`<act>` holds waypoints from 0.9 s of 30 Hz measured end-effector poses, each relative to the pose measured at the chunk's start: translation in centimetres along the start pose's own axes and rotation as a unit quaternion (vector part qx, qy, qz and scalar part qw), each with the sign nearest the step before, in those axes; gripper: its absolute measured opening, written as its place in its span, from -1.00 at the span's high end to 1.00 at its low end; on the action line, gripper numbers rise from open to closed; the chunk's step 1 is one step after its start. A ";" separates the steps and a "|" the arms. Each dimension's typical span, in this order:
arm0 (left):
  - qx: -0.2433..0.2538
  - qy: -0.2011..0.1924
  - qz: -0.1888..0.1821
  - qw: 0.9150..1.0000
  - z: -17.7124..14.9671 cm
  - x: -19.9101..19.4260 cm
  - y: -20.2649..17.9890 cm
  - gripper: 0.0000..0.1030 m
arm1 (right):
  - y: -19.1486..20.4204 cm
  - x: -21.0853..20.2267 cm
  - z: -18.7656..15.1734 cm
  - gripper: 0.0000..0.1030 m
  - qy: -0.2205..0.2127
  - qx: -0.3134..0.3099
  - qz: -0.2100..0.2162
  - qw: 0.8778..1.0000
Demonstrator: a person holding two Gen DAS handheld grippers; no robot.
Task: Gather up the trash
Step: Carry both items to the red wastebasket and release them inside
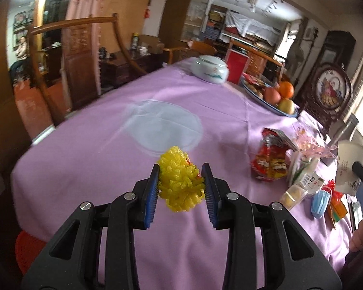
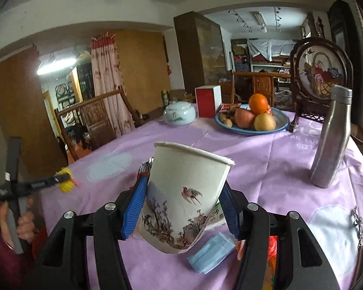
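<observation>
The left tool [image 1: 180,181] pinches a yellow foam net [image 1: 180,180] between its blue pads, held clear above the table [image 1: 84,145]. The right tool [image 2: 181,207] clamps a paper cup [image 2: 184,193], mouth tilted up and away from the tool. Landmark: the paper cup. In the right wrist view, the yellow foam net lies well to the cup's left, level with its rim. Remaining trash, a snack wrapper [image 1: 271,162] and blue mask [image 2: 209,253], lies just beside the cup, nearer the right hand.

Bare purple tablecloth [image 1: 89,149] lies open at left; snack bag [image 1: 271,162] and metal bottle [image 2: 331,137] crowd the right
</observation>
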State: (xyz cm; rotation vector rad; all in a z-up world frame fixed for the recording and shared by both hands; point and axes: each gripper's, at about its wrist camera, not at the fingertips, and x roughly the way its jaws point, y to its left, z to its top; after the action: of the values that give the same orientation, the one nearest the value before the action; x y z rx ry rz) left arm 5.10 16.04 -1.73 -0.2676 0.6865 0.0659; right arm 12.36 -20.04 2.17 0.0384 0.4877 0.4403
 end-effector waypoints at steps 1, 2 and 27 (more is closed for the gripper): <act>-0.005 -0.003 0.003 1.000 -0.1 -0.4 0.5 0.32 | 0.1 0.0 0.0 -0.14 0.000 -0.002 0.001 1.000; -0.013 -0.008 0.010 1.000 -0.2 -1.3 1.4 0.32 | 0.2 0.0 -0.1 -0.14 -0.001 -0.004 0.003 1.000; -0.243 0.024 0.248 0.937 -13.8 -9.5 25.5 -0.75 | 12.8 2.4 0.2 -0.13 0.026 -0.050 0.123 0.991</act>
State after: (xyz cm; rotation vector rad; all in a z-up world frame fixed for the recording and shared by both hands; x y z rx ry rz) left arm -14.49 37.19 -11.60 -0.5665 0.7680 0.7227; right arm 9.21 -7.45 3.10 -0.0090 0.5142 0.7084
